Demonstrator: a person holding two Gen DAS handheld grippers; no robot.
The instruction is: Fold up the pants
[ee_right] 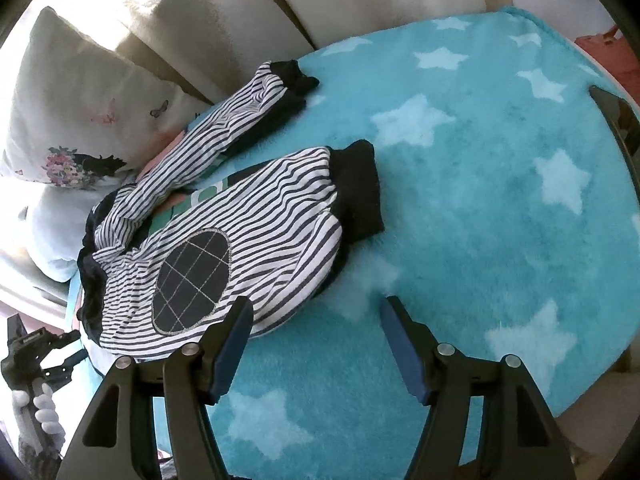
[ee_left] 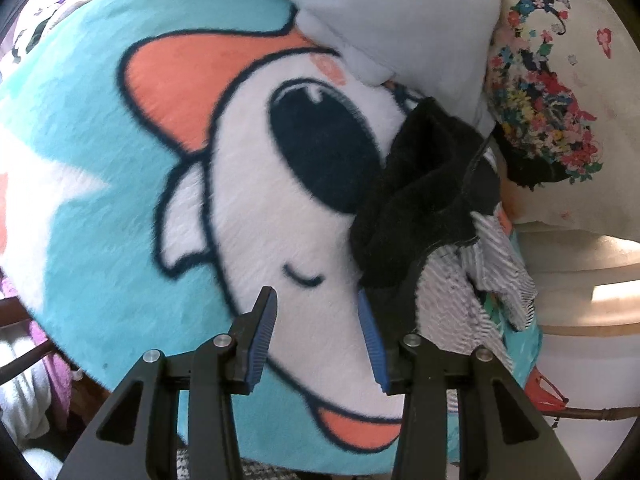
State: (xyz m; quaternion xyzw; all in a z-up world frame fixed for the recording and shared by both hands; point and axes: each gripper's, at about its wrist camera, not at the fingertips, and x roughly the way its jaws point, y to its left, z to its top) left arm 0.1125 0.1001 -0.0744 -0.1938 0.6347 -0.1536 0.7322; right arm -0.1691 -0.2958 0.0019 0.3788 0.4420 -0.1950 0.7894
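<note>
Pants [ee_right: 224, 236], striped, soft and limp, lie crumpled on the blanket [ee_right: 480, 200] beside the pillow [ee_right: 80, 100], best taken at their black cuffs; left gripper [ee_left: 318, 330] and right gripper [ee_right: 314, 340] stand spread, holding nothing.

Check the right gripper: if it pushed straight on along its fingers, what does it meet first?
Most likely bare blanket. The right gripper, jaws open and empty, aims at the turquoise star blanket just right of the striped pants. Its left finger overlaps the pants' lower edge, so it may brush them; depth is unclear.
</note>
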